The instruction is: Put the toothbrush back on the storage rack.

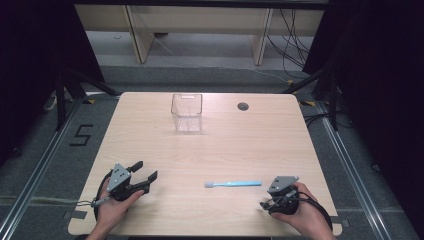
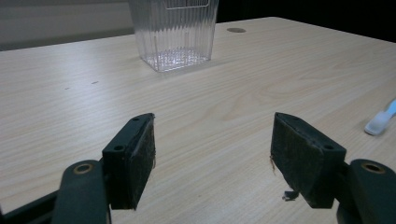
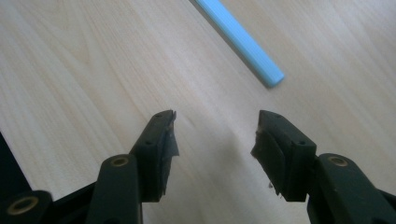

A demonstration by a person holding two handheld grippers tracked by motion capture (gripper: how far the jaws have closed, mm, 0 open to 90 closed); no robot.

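Observation:
A light blue toothbrush [image 1: 233,184] lies flat on the wooden table [image 1: 200,150], its white bristle head to the left. Its head [image 2: 380,122] shows at the right edge of the left gripper view, and its handle end [image 3: 243,42] lies just ahead of the right jaws. A clear ribbed plastic cup [image 1: 187,112] stands upright at the table's far middle, seen also as the cup [image 2: 173,32] ahead of the left jaws. My left gripper [image 1: 145,171] is open near the front left corner, empty. My right gripper [image 1: 266,199] is open, empty, just right of the toothbrush handle.
A round cable grommet [image 1: 243,106] sits in the table right of the cup. Dark curtains stand on both sides, and cables lie on the floor beyond the table's far edge. A floor marking "5" [image 1: 81,135] lies left of the table.

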